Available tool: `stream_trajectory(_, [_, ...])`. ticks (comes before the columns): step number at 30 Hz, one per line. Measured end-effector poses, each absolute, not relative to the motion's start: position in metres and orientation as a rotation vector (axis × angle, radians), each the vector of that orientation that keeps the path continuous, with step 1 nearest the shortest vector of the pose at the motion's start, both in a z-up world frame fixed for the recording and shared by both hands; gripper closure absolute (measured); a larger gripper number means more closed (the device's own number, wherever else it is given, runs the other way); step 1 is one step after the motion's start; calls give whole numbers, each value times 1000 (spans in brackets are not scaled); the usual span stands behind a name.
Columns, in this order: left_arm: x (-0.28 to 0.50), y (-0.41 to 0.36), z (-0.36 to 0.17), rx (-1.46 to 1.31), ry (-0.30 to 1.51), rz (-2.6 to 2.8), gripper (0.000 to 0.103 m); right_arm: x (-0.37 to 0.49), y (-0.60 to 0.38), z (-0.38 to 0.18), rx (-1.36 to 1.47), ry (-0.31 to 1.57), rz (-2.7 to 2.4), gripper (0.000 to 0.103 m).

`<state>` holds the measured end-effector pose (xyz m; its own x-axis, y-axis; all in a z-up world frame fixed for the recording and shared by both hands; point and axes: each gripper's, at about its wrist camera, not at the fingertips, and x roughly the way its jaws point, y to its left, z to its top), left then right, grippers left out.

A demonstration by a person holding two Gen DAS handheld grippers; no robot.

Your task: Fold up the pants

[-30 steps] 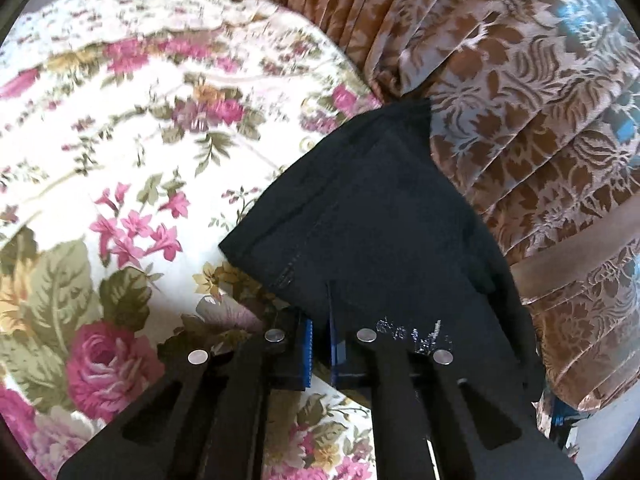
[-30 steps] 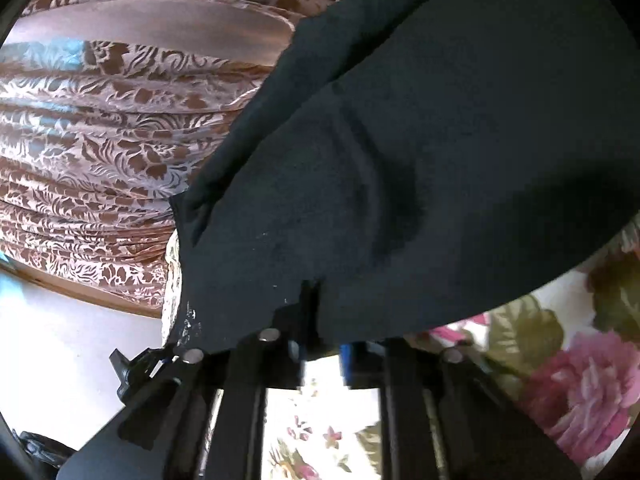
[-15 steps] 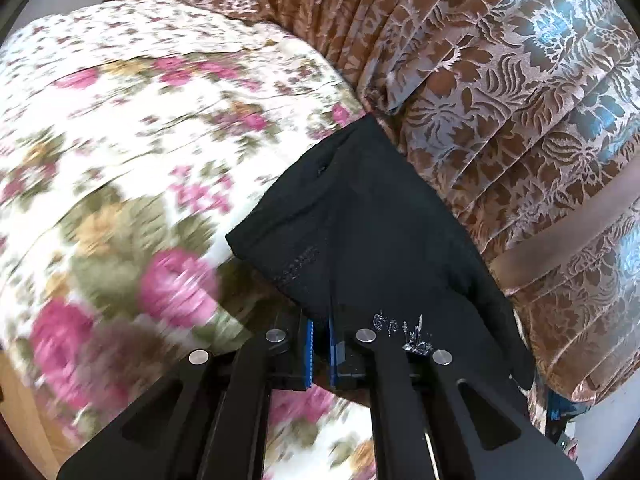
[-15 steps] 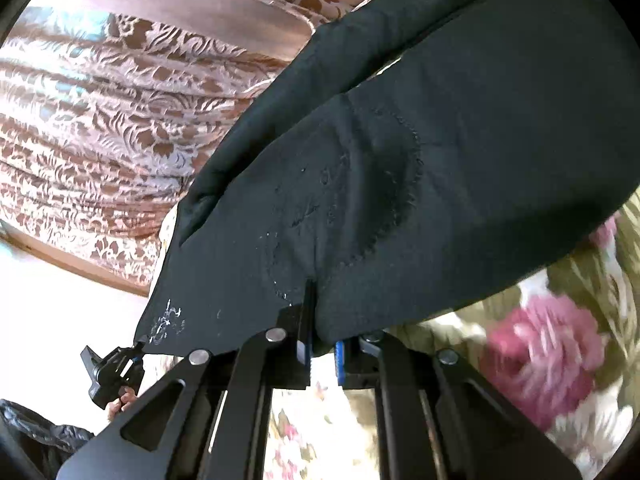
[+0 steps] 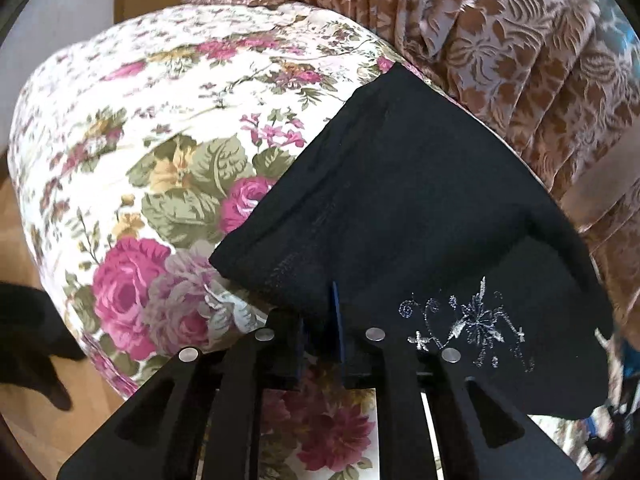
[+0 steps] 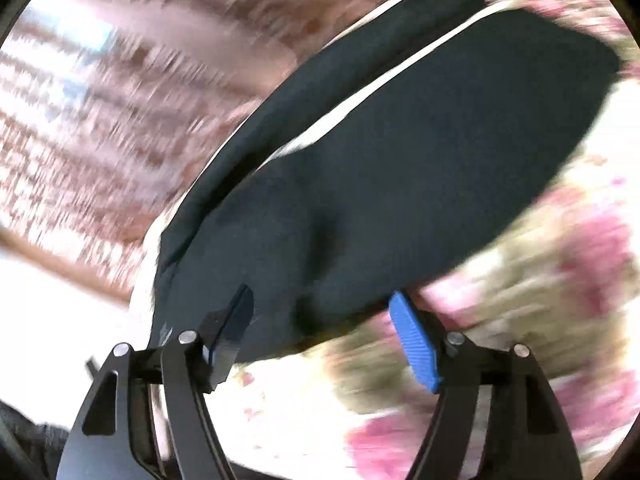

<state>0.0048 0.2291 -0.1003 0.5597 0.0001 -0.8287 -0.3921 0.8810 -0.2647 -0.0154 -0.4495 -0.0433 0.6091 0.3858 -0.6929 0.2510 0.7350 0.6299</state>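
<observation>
The black pants [image 5: 408, 208] lie folded on the floral bedspread [image 5: 160, 120], with silver embroidery [image 5: 472, 328] near the close edge. My left gripper [image 5: 320, 320] is shut on the near edge of the pants. In the right wrist view, which is motion-blurred, the pants [image 6: 400, 184] spread over the bed and my right gripper [image 6: 324, 312] is open, its blue pad [image 6: 412, 340] and the other finger either side of the pants' near edge, not pinching it.
A brown patterned curtain [image 5: 520, 40] hangs behind the bed, and shows blurred in the right wrist view [image 6: 120, 100]. The wooden floor [image 5: 24, 280] shows at the left past the bed's edge. A dark object [image 5: 28, 340] sits at the far left.
My right gripper has opened and let go of the pants, which now lie on the bed. My left gripper has kept its hold and its view has swung toward the bed's left edge.
</observation>
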Motion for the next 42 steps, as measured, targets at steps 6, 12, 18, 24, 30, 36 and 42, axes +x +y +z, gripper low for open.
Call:
stream_trajectory(6, [4,236,-99,-425,955,323,61,-19,-578,-45,885,822,-260,30])
stream_trajectory(12, [4,229,-84,-359,933,373,61,22,-619,-63,961,841,-327,44])
stream_trajectory(18, [4,228,-68,-310,891,429,61,49,-612,-59,847,899,-315,90])
stream_trajectory(24, [3,221,-49,-288,831,396,61,40,-600,-25,680,877,-347,95])
stream_trajectory(30, [14,188,-41,-222,814,237,61,3,-605,0,643,829,-373,96])
stream_trajectory(36, [25,140,-45,-117,835,24,61,-27,-611,-3,640,844,-437,97])
stream_trajectory(42, [33,108,-76,4,936,-59,61,-33,-618,-33,667,913,-471,96])
